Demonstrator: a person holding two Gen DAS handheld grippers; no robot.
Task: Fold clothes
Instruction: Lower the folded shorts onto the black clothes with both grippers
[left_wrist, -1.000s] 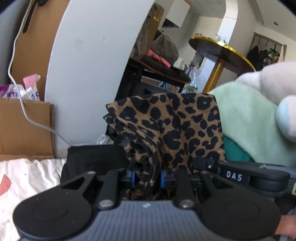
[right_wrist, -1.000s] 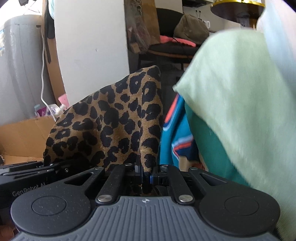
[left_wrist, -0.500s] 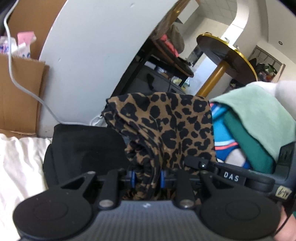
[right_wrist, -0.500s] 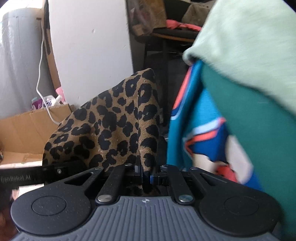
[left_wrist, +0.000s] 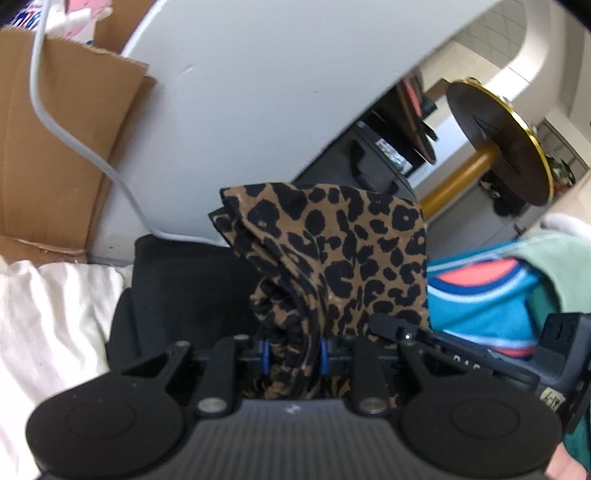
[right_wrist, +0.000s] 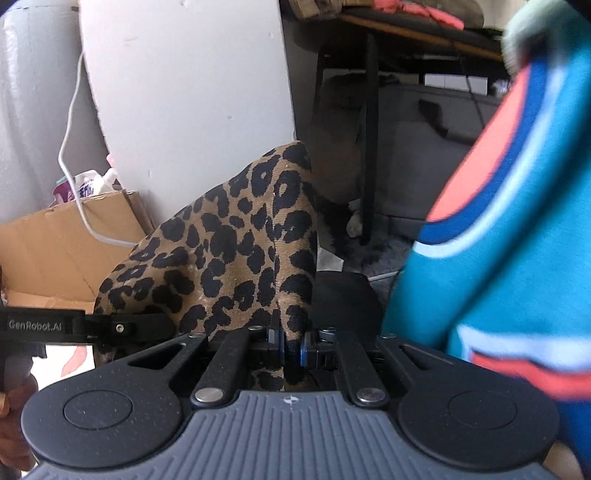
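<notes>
A leopard-print garment (left_wrist: 343, 258) stands bunched up in front of the left wrist camera, and my left gripper (left_wrist: 293, 356) is shut on its gathered folds. In the right wrist view the same leopard-print garment (right_wrist: 236, 254) rises as a peak, with my right gripper (right_wrist: 291, 345) shut on its edge. The two grippers hold it side by side: the right one shows at the left view's lower right, the left one at the right view's left edge. A black garment (left_wrist: 184, 288) lies under the cloth.
A pile of clothes with a teal, blue and orange top (right_wrist: 509, 229) and pale green cloth (left_wrist: 554, 258) crowds the right. A white panel (left_wrist: 258, 92), a cardboard box (right_wrist: 62, 251) with a white cable, white bedding (left_wrist: 48, 314) and a round gold-edged table (left_wrist: 498, 136) surround the spot.
Both grippers have moved down and forward with the leopard garment still held. The pile on the right now looms nearer and higher, and more of the teal top shows.
</notes>
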